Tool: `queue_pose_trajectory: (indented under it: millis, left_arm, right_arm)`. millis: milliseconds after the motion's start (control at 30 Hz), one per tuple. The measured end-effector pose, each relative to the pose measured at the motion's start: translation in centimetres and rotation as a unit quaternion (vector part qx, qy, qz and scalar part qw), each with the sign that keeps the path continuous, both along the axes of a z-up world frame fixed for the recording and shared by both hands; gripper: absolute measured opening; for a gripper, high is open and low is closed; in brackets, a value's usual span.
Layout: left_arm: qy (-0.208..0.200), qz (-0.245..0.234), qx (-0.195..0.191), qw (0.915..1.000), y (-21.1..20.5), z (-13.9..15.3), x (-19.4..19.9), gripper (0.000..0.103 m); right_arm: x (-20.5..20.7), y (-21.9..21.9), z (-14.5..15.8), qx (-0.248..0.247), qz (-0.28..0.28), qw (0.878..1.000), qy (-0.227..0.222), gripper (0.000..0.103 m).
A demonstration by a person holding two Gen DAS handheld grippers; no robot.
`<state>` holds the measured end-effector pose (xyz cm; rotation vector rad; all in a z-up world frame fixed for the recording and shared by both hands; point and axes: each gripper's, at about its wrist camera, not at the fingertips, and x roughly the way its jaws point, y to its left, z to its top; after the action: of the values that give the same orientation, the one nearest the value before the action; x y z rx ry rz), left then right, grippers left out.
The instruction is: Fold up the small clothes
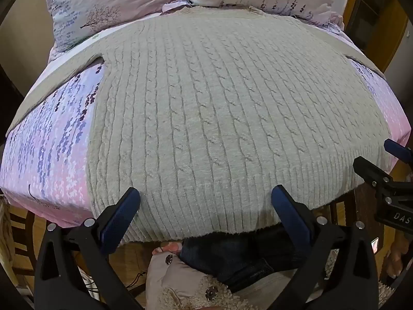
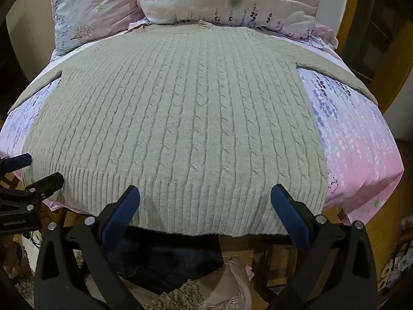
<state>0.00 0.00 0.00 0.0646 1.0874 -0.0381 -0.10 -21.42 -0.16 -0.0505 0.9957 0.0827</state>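
Left wrist view: white letters "DAS" legible on the black body of the right gripper [image 1: 371,160] at the frame's right edge; the word runs off the frame, remainder cannot be read. Right wrist view: white lettering "GenRobot.AI" on the black body of the left gripper [image 2: 33,166] at the frame's left edge, last characters small and slightly uncertain. No other text, number or sign is readable in either view.

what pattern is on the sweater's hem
The sweater is pale grey-beige; its hem has plain vertical ribbing, below the cable-knit body. Clearest in the right wrist view.
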Motion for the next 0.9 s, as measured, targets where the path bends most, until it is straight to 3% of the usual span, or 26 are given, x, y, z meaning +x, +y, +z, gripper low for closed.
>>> queue_pose_trajectory:
  millis: [900]
  left_arm:
    - [0.0, 0.0, -0.001, 1.0, 0.0, 0.0, 0.0, 0.102]
  right_arm:
    - [-0.04, 0.03, 0.04, 0.004, 0.0, 1.0, 0.0, 0.101]
